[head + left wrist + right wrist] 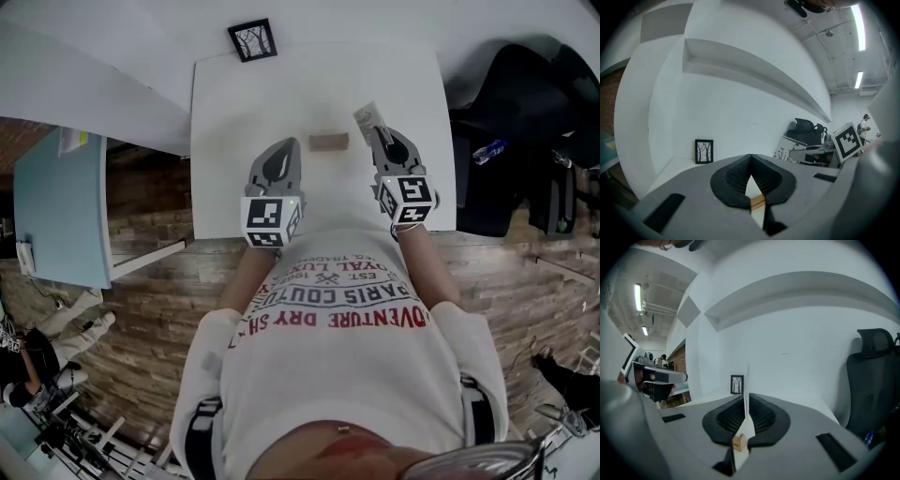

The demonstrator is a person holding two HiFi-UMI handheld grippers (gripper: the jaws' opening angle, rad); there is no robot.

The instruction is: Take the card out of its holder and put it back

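Head view: nearest the lens is the person's white printed shirt (347, 375), with both forearms reaching out over the near edge of a white table (234, 112). The left gripper (284, 150) hangs over the near-middle of the table, closed, nothing in it. The right gripper (380, 131) sits just inside the table's right edge, clamped on the card (367, 116), which sticks out past the tips toward the far side. The wooden holder (329, 142) lies on the table between the two gripper tips, apart from both, and the card is clear of it. There is bare tabletop left of the holder and beyond it, up to a framed picture (252, 39) standing at the far edge. A black chair (525, 141) crowds the right edge; the left edge drops off to the floor. Left gripper view: the left gripper (750, 157) has its tips together and holds nothing; a strip of the holder (757, 201) shows through the gap behind the tips. The framed picture (704, 151) is far left against the wall, with open table in front of it. Right gripper view: the right gripper (746, 397) has its pads pressed on the card (746, 425), seen edge-on and upright. The holder (739, 442) shows low in the gap. The framed picture (737, 384) stands straight ahead, the chair (869, 380) close on the right.
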